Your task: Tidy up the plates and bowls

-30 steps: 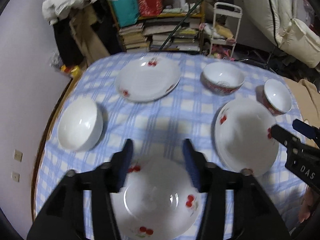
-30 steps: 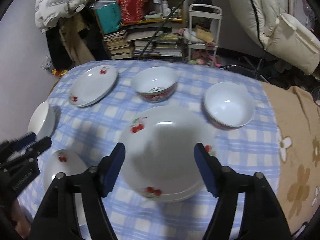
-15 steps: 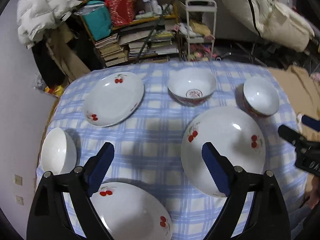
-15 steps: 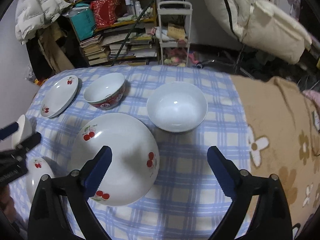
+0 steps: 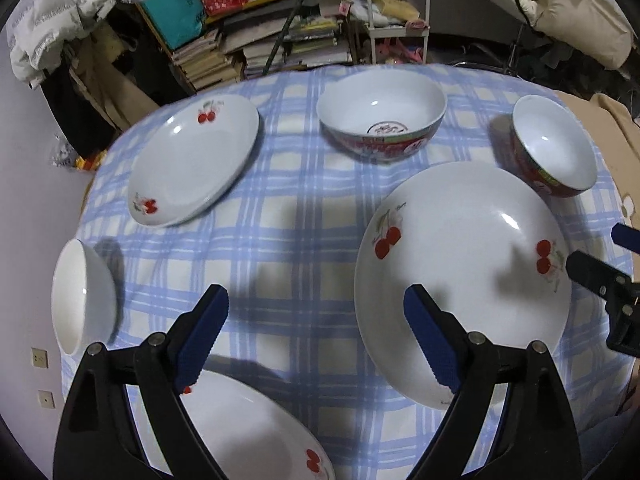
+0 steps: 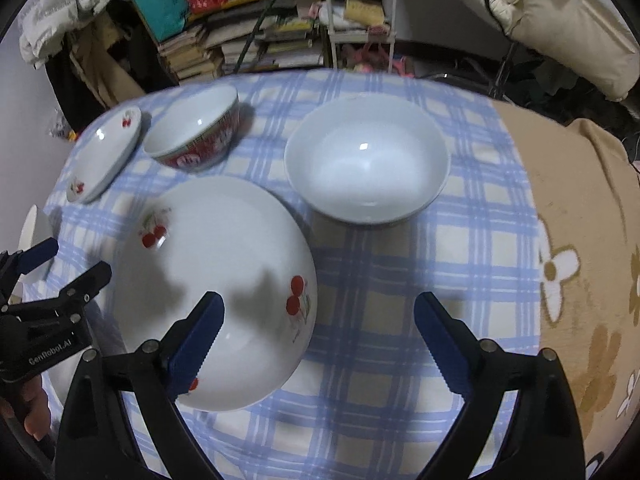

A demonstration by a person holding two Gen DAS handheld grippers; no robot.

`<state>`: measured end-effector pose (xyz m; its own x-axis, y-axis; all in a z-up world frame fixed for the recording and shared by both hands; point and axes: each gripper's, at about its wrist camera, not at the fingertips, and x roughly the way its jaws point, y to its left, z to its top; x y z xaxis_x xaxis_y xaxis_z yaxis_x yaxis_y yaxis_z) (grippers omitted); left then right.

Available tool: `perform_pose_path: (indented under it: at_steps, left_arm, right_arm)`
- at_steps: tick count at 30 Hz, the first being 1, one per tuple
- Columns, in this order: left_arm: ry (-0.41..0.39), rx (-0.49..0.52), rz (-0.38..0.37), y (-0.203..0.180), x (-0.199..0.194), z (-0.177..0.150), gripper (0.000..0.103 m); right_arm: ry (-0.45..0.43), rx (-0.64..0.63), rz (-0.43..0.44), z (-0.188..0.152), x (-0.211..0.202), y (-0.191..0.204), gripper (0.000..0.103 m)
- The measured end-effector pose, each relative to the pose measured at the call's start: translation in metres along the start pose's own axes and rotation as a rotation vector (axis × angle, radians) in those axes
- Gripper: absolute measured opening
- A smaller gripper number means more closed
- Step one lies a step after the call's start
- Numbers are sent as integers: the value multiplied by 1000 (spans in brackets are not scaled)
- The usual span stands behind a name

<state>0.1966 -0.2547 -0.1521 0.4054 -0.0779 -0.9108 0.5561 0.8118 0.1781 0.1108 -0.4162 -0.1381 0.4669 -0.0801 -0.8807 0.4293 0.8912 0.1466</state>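
On the round table w/ the blue checked cloth [image 5: 296, 208], six dishes sit spread out, none stacked. Big cherry plate [image 5: 464, 280] lies right of centre in the left wrist view; same plate shows at lower left in the right wrist view [image 6: 216, 288]. Red-patterned bowl [image 5: 382, 114] stands upright at the far side, just beyond that plate but apart from it. Smaller red-sided bowl [image 5: 554, 146] sits at the far right edge, near the big plate's rim – in the right wrist view it's the white-inside bowl [image 6: 366, 158], close beside the plate, whether touching I can't tell. Second cherry plate [image 5: 196, 158] lies far left. Plain white bowl [image 5: 82, 296] is at the left edge of the table. Third cherry plate [image 5: 248, 428] sits nearest, partly behind the left tongs.

Left gripper [image 5: 316, 320] has its blue pads spread wide, nothing between them but cloth; its right finger overlaps the big plate's near rim in the picture, contact unclear. Right gripper [image 6: 320, 328] is also spread wide & empty – left finger hangs over the big plate, right finger over bare cloth. Each gripper shows at the side of the other's view. Brown flowered blanket [image 6: 580, 260] lies along the table's right side. Cluttered shelf [image 5: 256, 20] w/ books stands behind
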Motion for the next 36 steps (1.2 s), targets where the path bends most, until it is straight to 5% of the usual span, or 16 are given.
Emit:
perform_pose_path:
  at_steps: [5,9,12,14,16,25,36]
  left_arm:
    - [25,-17,-40,-3,14,2,87]
    - [36,20,-76,-11,20,3,65]
    - [43,52,-88,-18,24,4,33]
    - [59,51,-124,-20,27,4,22]
    - [53,55,-113,-22,27,4,17]
    - [76,25,-136,-14,37,6,12]
    - [75,107,-110,-21,41,5,14]
  right_arm:
    - [54,-14,-2,-2,18,0,100]
    - [69,-26,-19,-1,27,2,99]
    - [69,-38,-35,1,31,3,92]
    - [84,-22,-9,1,35,2,88]
    - [100,-19,15,1,39,1,71]
    - [142,23,89,-2,44,-1,17]
    - [129,30,99,-6,41,0,16]
